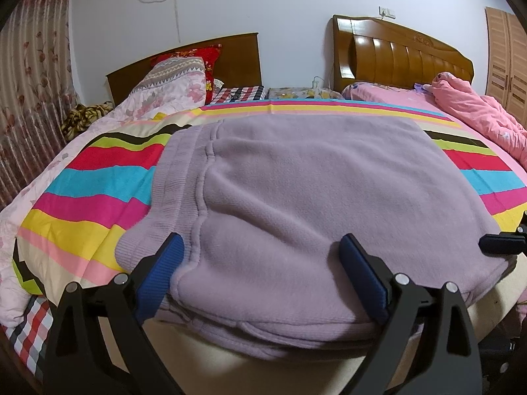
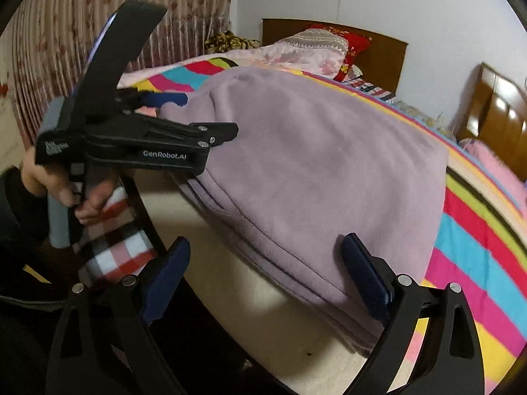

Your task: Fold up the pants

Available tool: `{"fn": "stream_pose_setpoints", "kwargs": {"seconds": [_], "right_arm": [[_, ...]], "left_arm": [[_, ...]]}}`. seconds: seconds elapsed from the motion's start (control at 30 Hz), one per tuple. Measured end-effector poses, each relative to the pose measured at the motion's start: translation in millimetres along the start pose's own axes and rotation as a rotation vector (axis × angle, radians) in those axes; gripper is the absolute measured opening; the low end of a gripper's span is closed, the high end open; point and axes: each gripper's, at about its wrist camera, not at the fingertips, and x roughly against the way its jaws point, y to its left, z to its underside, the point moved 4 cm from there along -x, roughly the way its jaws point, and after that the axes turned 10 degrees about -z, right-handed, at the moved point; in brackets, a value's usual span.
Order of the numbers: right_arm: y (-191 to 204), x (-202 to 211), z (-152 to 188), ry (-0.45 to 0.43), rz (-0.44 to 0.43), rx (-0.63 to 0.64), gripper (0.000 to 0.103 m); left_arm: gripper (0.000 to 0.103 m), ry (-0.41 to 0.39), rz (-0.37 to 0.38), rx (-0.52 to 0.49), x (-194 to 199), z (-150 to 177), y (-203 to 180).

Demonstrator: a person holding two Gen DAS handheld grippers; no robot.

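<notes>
The lilac pants (image 1: 296,191) lie folded in a thick stack on the striped bedsheet (image 1: 95,191), waistband at the left. My left gripper (image 1: 263,247) is open, its blue-padded fingers (image 1: 171,263) resting on the near edge of the stack, holding nothing. In the right wrist view the pants (image 2: 329,164) fill the middle. My right gripper (image 2: 266,250) is open at the stack's near edge, empty. The left gripper's body (image 2: 148,144) shows at the left of that view, held by a hand.
The sheet's near edge overhangs a cream mattress side (image 2: 263,306). A floral quilt and pillows (image 1: 171,85) lie at the bed's head, a pink blanket (image 1: 477,108) at the right. Wooden headboards (image 1: 402,52) and a curtain (image 1: 29,82) stand behind.
</notes>
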Motion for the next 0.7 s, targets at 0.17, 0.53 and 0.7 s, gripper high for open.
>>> {"fn": "stream_pose_setpoints", "kwargs": {"seconds": [0.17, 0.53, 0.7], "right_arm": [[0, 7, 5, -0.009, -0.029, -0.011, 0.092], [-86, 60, -37, -0.194, -0.019, -0.248, 0.091], [-152, 19, -69, -0.160, -0.187, -0.387, 0.091]], "left_arm": [[0.095, 0.006, 0.000, -0.003, 1, 0, 0], [0.101, 0.027, 0.077, 0.107, 15, -52, 10], [0.101, 0.112, 0.042, 0.082, -17, -54, 5]]}}
